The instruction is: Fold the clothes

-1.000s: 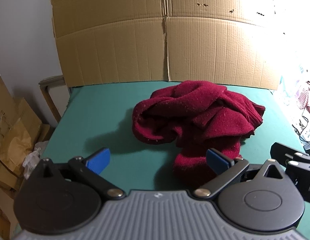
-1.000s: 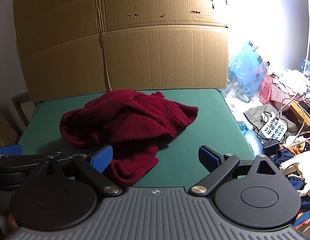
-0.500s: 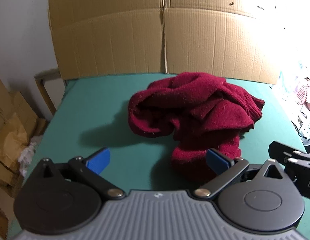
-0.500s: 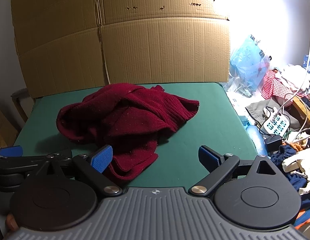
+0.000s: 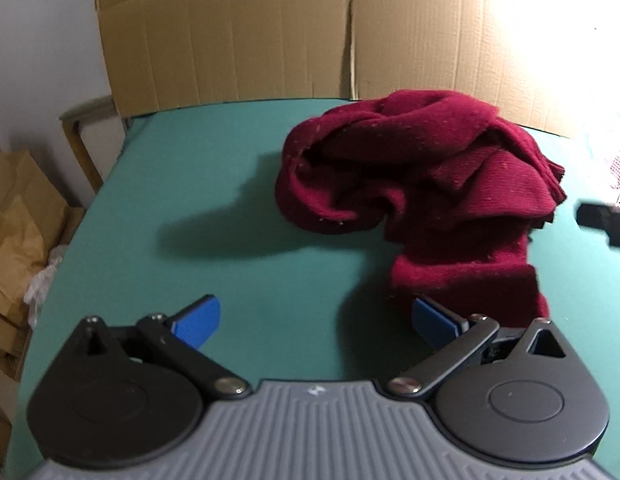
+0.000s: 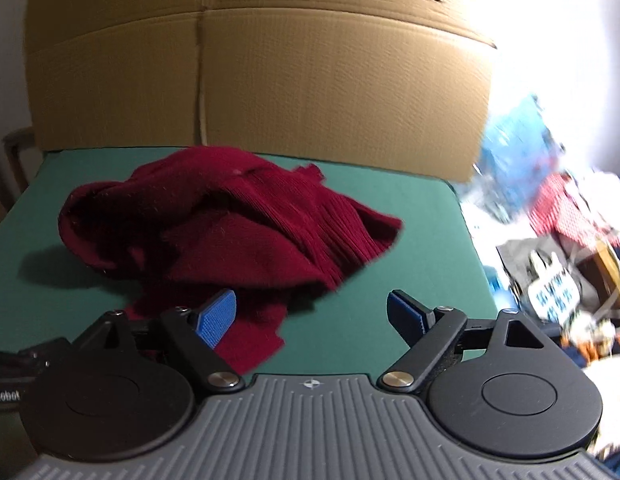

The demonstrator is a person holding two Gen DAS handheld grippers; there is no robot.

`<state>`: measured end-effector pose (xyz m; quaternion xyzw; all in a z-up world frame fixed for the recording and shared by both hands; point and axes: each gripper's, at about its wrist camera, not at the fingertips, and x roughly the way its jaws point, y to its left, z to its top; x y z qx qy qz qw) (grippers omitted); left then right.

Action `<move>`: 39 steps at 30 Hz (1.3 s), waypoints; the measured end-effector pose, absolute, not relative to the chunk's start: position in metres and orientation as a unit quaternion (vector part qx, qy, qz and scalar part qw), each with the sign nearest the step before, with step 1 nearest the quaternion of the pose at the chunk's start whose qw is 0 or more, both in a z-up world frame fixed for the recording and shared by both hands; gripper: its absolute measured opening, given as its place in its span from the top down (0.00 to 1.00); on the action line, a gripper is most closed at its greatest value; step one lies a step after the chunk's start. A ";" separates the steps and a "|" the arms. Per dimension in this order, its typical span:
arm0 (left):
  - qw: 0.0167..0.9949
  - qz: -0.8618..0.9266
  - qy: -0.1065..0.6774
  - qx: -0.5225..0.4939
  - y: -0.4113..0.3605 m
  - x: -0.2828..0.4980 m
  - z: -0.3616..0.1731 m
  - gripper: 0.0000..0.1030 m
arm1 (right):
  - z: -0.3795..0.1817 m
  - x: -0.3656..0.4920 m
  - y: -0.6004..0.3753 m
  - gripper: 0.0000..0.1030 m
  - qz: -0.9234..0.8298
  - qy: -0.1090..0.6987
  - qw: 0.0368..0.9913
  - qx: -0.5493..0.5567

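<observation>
While crumpled dark-red knitted sweater (image 5: 421,184) sits bunched, unfolded, mid green table mat (image 5: 214,184) before cardboard backdrop (image 6: 310,92), left gripper (image 5: 313,320) and right gripper (image 6: 310,314) both gaping wide, empty, poised near its trailing near edge, likely for a grasp.

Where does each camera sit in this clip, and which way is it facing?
Left wrist: on the left gripper, low over the table's near left, facing the red sweater and cardboard; open blue pads show.
Right wrist: on the right gripper, facing the sweater's right side and floor clutter; open pads show.
Shared: sweater, green table, cardboard.
</observation>
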<state>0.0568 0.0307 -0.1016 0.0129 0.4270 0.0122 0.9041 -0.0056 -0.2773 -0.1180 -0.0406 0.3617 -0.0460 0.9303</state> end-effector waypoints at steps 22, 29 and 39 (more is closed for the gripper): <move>0.884 -0.073 0.457 0.068 0.037 0.184 -0.124 0.93 | -0.123 0.070 -0.303 0.86 0.000 0.397 0.917 0.042; 0.895 -0.105 0.431 0.048 0.036 0.164 -0.103 0.97 | -0.109 0.038 -0.316 0.87 -0.021 0.388 0.919 0.065; 0.898 -0.085 0.422 0.092 0.056 0.098 -0.113 0.98 | -0.093 -0.023 -0.325 0.88 0.006 0.356 0.928 0.109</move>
